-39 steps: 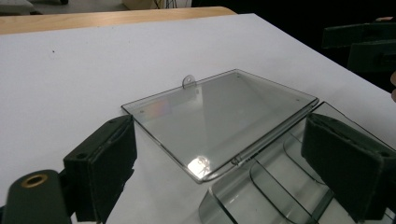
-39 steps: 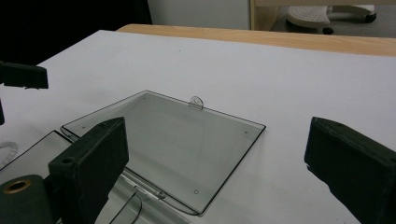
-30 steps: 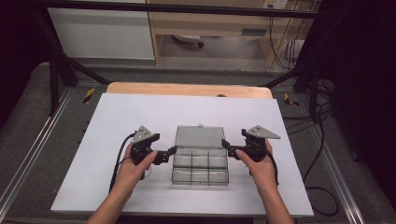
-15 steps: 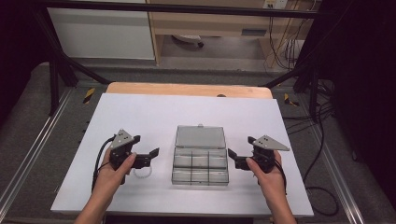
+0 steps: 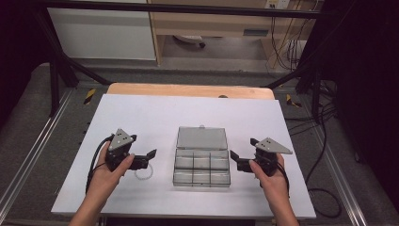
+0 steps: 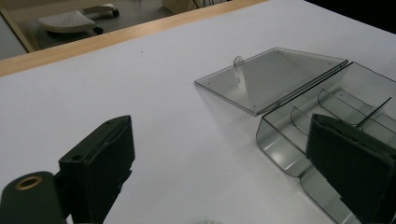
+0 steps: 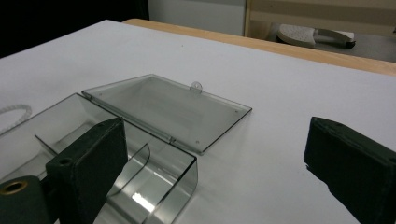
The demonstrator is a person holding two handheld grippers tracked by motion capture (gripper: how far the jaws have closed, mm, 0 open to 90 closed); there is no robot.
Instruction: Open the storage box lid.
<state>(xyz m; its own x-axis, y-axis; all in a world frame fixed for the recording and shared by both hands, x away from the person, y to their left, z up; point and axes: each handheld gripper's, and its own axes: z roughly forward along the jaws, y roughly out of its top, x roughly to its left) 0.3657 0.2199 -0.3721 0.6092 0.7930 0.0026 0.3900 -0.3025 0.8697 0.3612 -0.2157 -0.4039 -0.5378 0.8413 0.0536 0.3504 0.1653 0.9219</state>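
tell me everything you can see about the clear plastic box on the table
The clear plastic box is a smoky, see-through organiser lying open on the white table. Its lid is swung back flat on the far side, joined by a hinge, with a small tab on its free edge. Thin dividers split the tray into compartments, all of which look empty. It sits between the left gripper and the right gripper; neither touches it.

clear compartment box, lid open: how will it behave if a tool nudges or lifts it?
The box looks like thin clear plastic with empty compartments, so probably light; it would likely slide on the smooth white table. The lid lies flat behind its hinge, so it may swing when the box is lifted.
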